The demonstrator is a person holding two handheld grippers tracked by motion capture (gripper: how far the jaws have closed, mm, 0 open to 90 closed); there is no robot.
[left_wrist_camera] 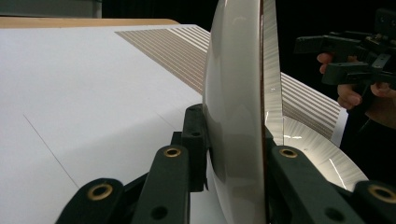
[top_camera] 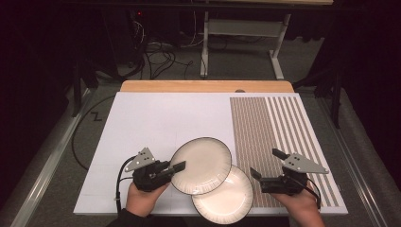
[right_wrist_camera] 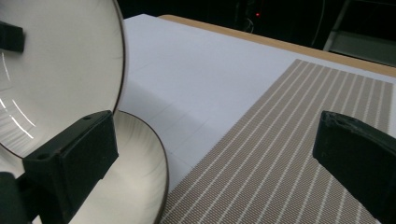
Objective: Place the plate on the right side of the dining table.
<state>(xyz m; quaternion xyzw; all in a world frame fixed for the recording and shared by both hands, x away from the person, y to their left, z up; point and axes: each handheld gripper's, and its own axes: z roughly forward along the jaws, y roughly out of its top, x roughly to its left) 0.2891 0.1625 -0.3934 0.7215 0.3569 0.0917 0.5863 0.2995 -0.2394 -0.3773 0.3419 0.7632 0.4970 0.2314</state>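
Note:
Two cream plates with dark rims overlap near the table's front edge. The upper plate point(top_camera: 201, 165) is lifted and tilted, and my left gripper point(top_camera: 177, 168) is shut on its left rim. In the left gripper view this plate point(left_wrist_camera: 238, 102) stands edge-on between the jaws of the left gripper point(left_wrist_camera: 233, 144). The lower plate point(top_camera: 224, 196) lies flat on the white board, partly under the upper one. My right gripper point(top_camera: 266, 164) is open over the striped placemat point(top_camera: 269, 132), just right of the lower plate, holding nothing. In the right gripper view, the right gripper point(right_wrist_camera: 210, 149) has the placemat between its jaws.
The white board point(top_camera: 156, 118) covers the table, with a wooden edge point(top_camera: 203, 86) at the back. The brown striped placemat point(right_wrist_camera: 289, 154) takes up the right side. Beyond the table are a floor with cables point(top_camera: 156, 54) and a white table frame point(top_camera: 246, 33).

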